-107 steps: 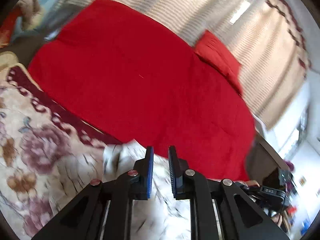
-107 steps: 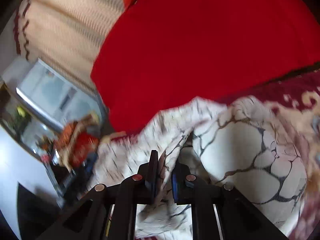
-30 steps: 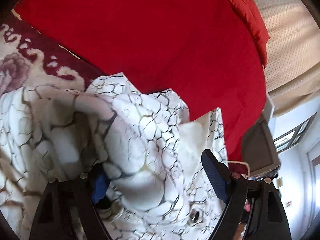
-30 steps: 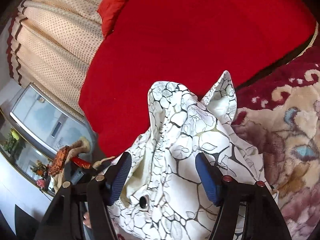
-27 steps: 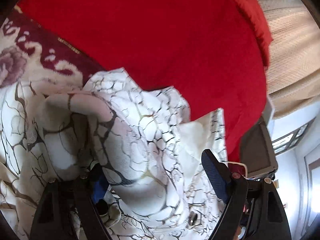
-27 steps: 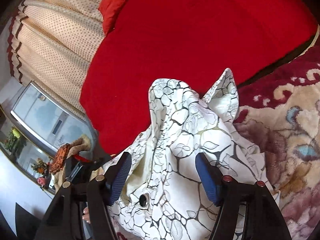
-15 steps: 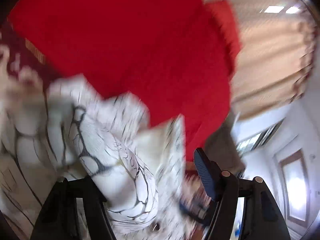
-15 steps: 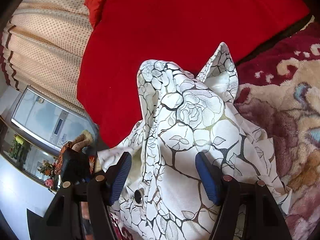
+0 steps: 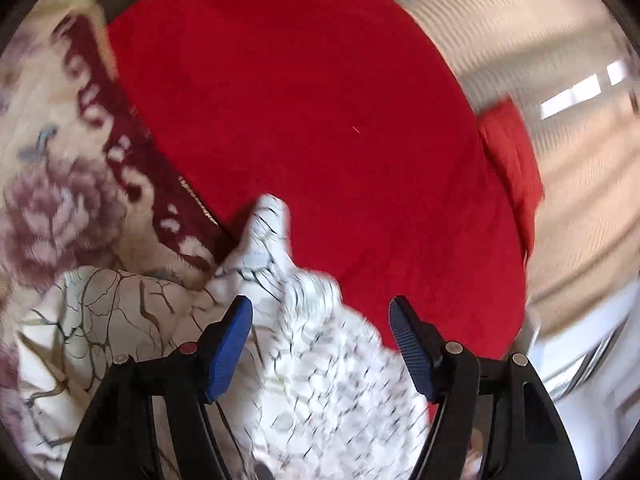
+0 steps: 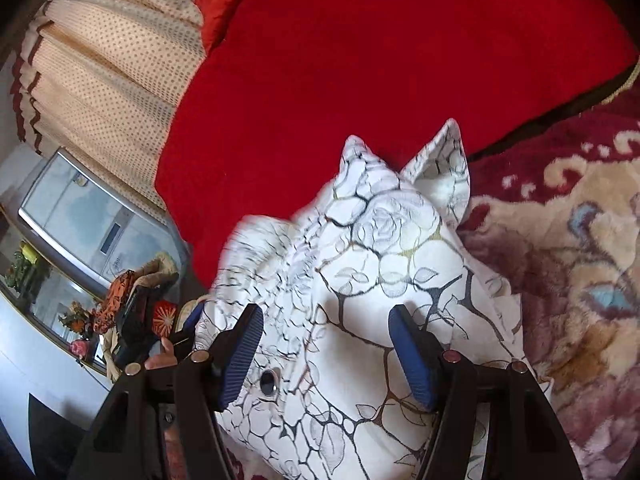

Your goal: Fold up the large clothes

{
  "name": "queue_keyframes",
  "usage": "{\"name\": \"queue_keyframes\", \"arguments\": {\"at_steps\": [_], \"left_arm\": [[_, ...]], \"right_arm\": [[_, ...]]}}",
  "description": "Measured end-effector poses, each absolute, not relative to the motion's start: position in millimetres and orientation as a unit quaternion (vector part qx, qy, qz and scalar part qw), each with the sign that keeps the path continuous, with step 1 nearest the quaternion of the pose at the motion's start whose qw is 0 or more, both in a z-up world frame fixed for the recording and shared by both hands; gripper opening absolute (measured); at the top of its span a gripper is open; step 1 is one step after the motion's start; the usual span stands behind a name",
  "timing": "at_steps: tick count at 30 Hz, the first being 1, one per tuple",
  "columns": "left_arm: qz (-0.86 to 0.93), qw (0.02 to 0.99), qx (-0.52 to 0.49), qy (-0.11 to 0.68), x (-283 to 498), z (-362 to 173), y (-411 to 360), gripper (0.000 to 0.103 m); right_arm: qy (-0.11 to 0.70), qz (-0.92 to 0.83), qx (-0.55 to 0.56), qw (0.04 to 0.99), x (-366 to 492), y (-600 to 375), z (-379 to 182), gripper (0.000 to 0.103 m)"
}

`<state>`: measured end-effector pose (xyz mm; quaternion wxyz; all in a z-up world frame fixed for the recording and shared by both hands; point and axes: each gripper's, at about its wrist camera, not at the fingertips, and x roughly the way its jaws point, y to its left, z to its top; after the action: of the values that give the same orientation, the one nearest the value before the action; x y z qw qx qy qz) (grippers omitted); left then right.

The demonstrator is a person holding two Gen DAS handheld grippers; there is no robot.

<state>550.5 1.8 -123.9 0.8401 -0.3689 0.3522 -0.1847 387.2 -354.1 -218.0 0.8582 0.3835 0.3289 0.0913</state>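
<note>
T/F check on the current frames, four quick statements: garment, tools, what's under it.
1. The garment is white with a dark vein-like print. True.
2. It lies partly on a red cover. True.
3. The right tool has its jaws clamped flat together. False: the pads stand apart, with fabric bulging between them.
4. The rug beside the garment is plain blue. False: it is cream and maroon with flowers.

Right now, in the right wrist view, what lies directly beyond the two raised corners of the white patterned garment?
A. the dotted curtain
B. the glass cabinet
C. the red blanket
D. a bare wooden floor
C: the white patterned garment pokes two pointed corners up against the red blanket; the dotted curtain stands off to the left.
</note>
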Motion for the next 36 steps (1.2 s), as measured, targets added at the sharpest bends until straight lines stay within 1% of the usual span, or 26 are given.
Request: {"name": "queue_keyframes", "arguments": {"at_steps": [3,4,9,13,16,22,23,24,25,26,27,28,30,31,32,33,34,36], "left_arm": [[-0.176,0.86,-0.316,0.361,536.0,-114.1,-0.6,0.072],[-0.163,0.865,-0.3,0.368,530.2,-114.1,3.5,0.074],[-0.113,0.876,-0.261,0.389,509.7,-123.7,36.6,0.076],[-0.091,0.868,-0.247,0.421,501.1,-140.3,55.0,0.079],[-0.11,0.853,-0.242,0.449,493.2,-153.3,62.8,0.08],[-0.187,0.841,-0.246,0.443,479.9,-157.7,58.5,0.083],[-0.21,0.836,-0.246,0.443,478.4,-157.4,53.4,0.083],[-0.225,0.833,-0.241,0.444,477.3,-157.2,49.1,0.083],[-0.235,0.834,-0.231,0.443,474.9,-154.6,42.9,0.083],[-0.238,0.837,-0.217,0.442,473.4,-153.1,37.0,0.083],[-0.24,0.839,-0.209,0.441,473.3,-151.4,32.3,0.083],[-0.245,0.839,-0.203,0.442,473.0,-152.2,27.4,0.083],[-0.247,0.847,-0.179,0.436,471.1,-151.8,17.1,0.083],[-0.243,0.852,-0.169,0.432,470.8,-151.4,14.2,0.077],[-0.239,0.857,-0.157,0.428,470.2,-151.0,11.3,0.064],[-0.234,0.862,-0.146,0.426,469.4,-150.4,8.8,0.057],[-0.227,0.865,-0.137,0.425,468.3,-150.3,7.2,0.046],[-0.221,0.865,-0.144,0.427,469.4,-153.8,9.4,0.046]], "right_arm": [[0.311,0.08,0.364,0.875,377.9,-357.1,-204.9,0.068],[0.304,0.077,0.36,0.879,374.2,-359.5,-200.8,0.069],[0.281,0.028,0.358,0.89,360.8,-388.0,-188.4,0.069],[0.308,0.019,0.383,0.871,366.5,-401.8,-203.1,0.069],[0.334,0.013,0.375,0.865,376.5,-397.2,-215.1,0.069],[0.388,0.032,0.34,0.856,397.8,-374.8,-237.3,0.069],[0.399,0.036,0.333,0.854,399.9,-368.9,-241.0,0.063],[0.408,0.041,0.32,0.854,400.8,-361.8,-242.7,0.051],[0.413,0.038,0.303,0.858,400.0,-355.7,-241.8,0.044],[0.411,0.036,0.293,0.863,397.7,-352.0,-239.1,0.032],[0.407,0.039,0.29,0.865,394.4,-350.3,-236.0,0.024],[0.4,0.047,0.292,0.867,389.3,-349.0,-231.3,0.02],[0.382,0.057,0.285,0.877,377.1,-344.3,-219.9,0.016],[0.373,0.062,0.282,0.882,371.1,-341.8,-215.4,0.016],[0.357,0.074,0.276,0.889,360.1,-336.5,-208.0,0.015],[0.35,0.083,0.272,0.892,354.2,-332.2,-204.2,0.015],[0.341,0.101,0.264,0.896,344.2,-325.8,-199.6,0.015],[0.341,0.114,0.255,0.898,334.2,-318.0,-197.5,0.015]]}}
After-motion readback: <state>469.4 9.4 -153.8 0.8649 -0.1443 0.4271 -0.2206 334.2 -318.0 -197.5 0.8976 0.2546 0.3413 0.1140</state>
